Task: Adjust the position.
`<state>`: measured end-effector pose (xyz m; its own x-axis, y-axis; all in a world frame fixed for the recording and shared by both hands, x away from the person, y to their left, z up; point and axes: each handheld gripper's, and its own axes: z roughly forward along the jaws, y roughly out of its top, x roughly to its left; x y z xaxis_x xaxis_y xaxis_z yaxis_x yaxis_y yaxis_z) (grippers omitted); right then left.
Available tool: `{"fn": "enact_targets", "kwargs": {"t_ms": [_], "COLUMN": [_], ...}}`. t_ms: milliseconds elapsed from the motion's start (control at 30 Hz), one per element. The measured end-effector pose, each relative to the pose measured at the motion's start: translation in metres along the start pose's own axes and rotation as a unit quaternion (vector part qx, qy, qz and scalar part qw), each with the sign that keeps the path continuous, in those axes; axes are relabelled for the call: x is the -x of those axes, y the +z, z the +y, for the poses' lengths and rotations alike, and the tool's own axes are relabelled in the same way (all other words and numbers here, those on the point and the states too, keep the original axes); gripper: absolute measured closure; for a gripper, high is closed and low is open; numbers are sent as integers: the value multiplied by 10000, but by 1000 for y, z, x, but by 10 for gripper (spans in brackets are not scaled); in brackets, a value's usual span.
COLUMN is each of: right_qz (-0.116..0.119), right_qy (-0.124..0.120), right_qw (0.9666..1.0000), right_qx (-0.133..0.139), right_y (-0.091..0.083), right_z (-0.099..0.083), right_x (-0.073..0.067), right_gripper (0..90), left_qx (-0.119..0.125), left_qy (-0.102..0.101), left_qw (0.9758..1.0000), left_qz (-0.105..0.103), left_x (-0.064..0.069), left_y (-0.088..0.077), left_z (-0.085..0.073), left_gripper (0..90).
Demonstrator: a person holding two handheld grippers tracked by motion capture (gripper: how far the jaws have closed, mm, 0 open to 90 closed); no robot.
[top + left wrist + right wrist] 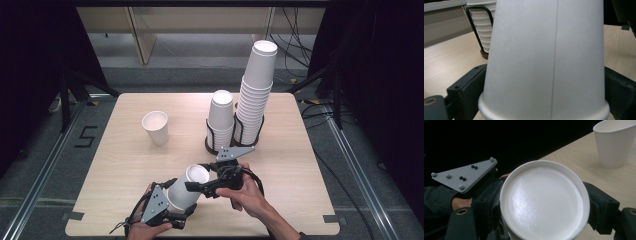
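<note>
Near the front edge of the light wooden table (125, 165), both grippers hold one white paper cup (186, 189) tilted in the air. The left gripper (176, 212) has its jaws clamped on the rim end, the right gripper (196, 187) on the base end. The left gripper view reveals the cup's side seam; the right gripper view its round bottom. A "5" (86, 136) marks the floor left of the table.
</note>
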<state>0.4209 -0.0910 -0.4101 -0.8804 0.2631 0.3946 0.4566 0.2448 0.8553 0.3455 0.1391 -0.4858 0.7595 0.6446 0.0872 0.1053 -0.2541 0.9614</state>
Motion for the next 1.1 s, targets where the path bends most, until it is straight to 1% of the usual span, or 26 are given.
{"fn": "enact_targets", "kwargs": {"t_ms": [33, 67, 133, 233, 267, 300, 367, 400, 467, 500, 533, 567, 600, 667, 700, 733, 767, 800, 867, 900, 933, 967, 1000, 1033, 1067, 1100], "right_qz": [44, 71, 86, -24, -127, -221, -304, -368, -327, -381, -480, -572, -655, -594, -578, -576, -556, -556, -634, -670, -738, -749, -690, -686, -684, -710], "right_qy": [-46, -76, -39, -303, -437, -617, -781, -970, -1142, -1263, -1408, -1585, -1689, -1879, -1978, -2037, -2067, -2125, -2239, -2280, -2356, -2407, -2528, -2624, -2643, -2683], "right_qw": [10000, 9999, 9999, 9989, 9981, 9966, 9939, 9914, 9867, 9845, 9806, 9750, 9707, 9634, 9601, 9569, 9542, 9500, 9430, 9386, 9344, 9289, 9235, 9181, 9141, 9086], "right_qx": [24, 41, -91, -359, -424, -506, -719, -797, -1106, -1152, -1277, -1446, -1580, -1818, -1891, -1986, -2089, -2220, -2377, -2502, -2568, -2712, -2802, -2889, -2999, -3122], "right_y": [-1, -1, -4, -5, -6, -7, -10, -11, -14, -16, -17, -18, -20, -21, -21, -21, -20, -19, -15, -13, -11, -8, -6, -4, -2, 0], "right_z": [0, 1, 1, 2, 2, 4, 6, 7, 8, 9, 10, 10, 11, 11, 11, 10, 9, 9, 7, 6, 5, 4, 4, 3, 3, 2], "right_x": [2, 3, 3, 1, 0, -1, -3, -4, -7, -8, -9, -11, -13, -16, -18, -20, -22, -23, -25, -26, -27, -28, -28, -28, -29, -31], "right_gripper": [249, 247, 240, 219, 202, 198, 194, 192, 182, 178, 178, 175, 172, 203, 213, 207, 206, 205, 195, 195, 194, 195, 195, 194, 193, 193], "left_qx": [13, -6, -51, -255, -309, -333, -477, -544, -684, -778, -864, -980, -1008, -1171, -1270, -1294, -1347, -1337, -1403, -1413, -1477, -1477, -1547, -1490, -1550, -1629], "left_qy": [2, 83, 190, 356, 385, 405, 433, 510, 681, 855, 954, 1055, 1109, 1241, 1393, 1387, 1479, 1514, 1686, 1696, 1791, 1811, 1911, 1868, 1924, 2007], "left_qw": [10000, 10000, 9998, 9990, 9987, 9985, 9977, 9970, 9949, 9929, 9912, 9889, 9881, 9844, 9813, 9810, 9788, 9784, 9746, 9742, 9714, 9711, 9680, 9697, 9677, 9646], "left_qz": [-7, -16, -69, -100, -130, -144, -206, -196, -298, -278, -305, -376, -340, -419, -390, -407, -431, -450, -454, -461, -494, -484, -499, -504, -505, -525], "left_x": [0, 0, 0, 0, -1, -1, -2, -2, -1, 0, 1, 1, 3, 4, 5, 6, 6, 6, 7, 8, 7, 8, 8, 10, 10, 10], "left_y": [0, 0, -1, -3, -4, -4, -4, -4, -4, -4, -3, -3, -2, -2, -2, -2, -2, -1, -1, -1, -2, -2, -2, -1, -2, -2], "left_z": [1, 2, 2, 4, 4, 4, 4, 4, 5, 5, 5, 5, 5, 6, 6, 7, 7, 7, 7, 7, 7, 7, 7, 6, 7, 8], "left_gripper": [65, 70, 83, 94, 96, 98, 99, 99, 102, 102, 102, 102, 102, 102, 102, 103, 104, 104, 104, 105, 105, 105, 105, 105, 105, 105]}}
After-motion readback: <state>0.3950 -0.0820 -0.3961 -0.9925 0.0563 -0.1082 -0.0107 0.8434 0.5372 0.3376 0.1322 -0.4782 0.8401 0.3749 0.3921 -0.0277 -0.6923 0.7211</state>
